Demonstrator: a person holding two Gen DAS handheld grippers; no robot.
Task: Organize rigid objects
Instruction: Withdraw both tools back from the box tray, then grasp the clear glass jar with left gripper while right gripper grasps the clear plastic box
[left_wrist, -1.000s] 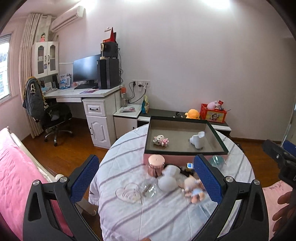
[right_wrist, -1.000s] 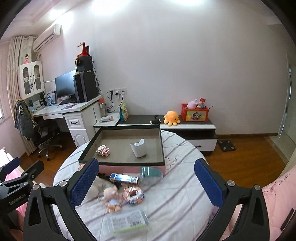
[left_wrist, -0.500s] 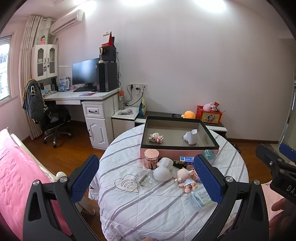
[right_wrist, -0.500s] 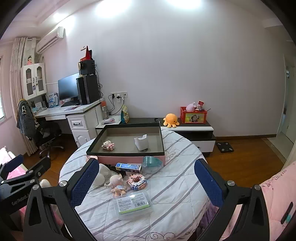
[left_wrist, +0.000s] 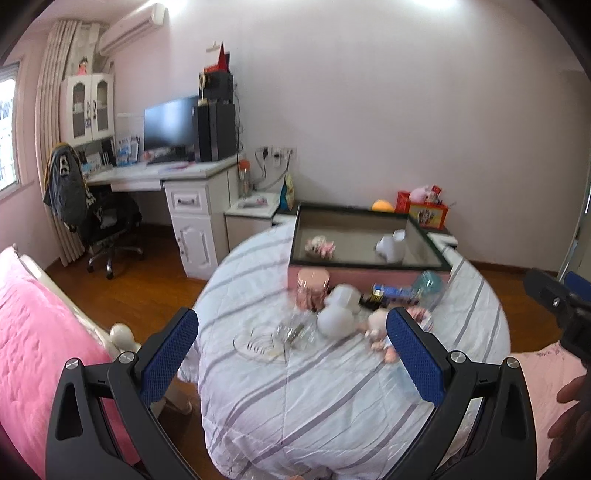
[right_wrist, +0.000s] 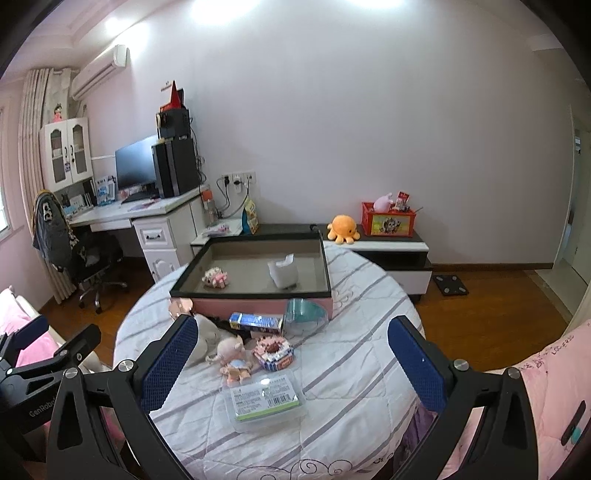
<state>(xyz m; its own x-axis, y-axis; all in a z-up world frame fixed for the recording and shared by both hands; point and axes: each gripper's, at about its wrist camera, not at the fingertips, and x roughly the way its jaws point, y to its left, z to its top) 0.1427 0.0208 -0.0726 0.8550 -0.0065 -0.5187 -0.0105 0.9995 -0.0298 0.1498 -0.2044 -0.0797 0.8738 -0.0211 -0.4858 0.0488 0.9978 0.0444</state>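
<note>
Left gripper held level, jaws spread wide, nothing between its blue pads. Right gripper likewise spread wide and empty. The two are held side by side, apart.

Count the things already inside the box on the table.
2. A small pink block figure lies on the left of the box floor, and a white cup-like piece stands right of centre. The near wall could hide something low.
</note>
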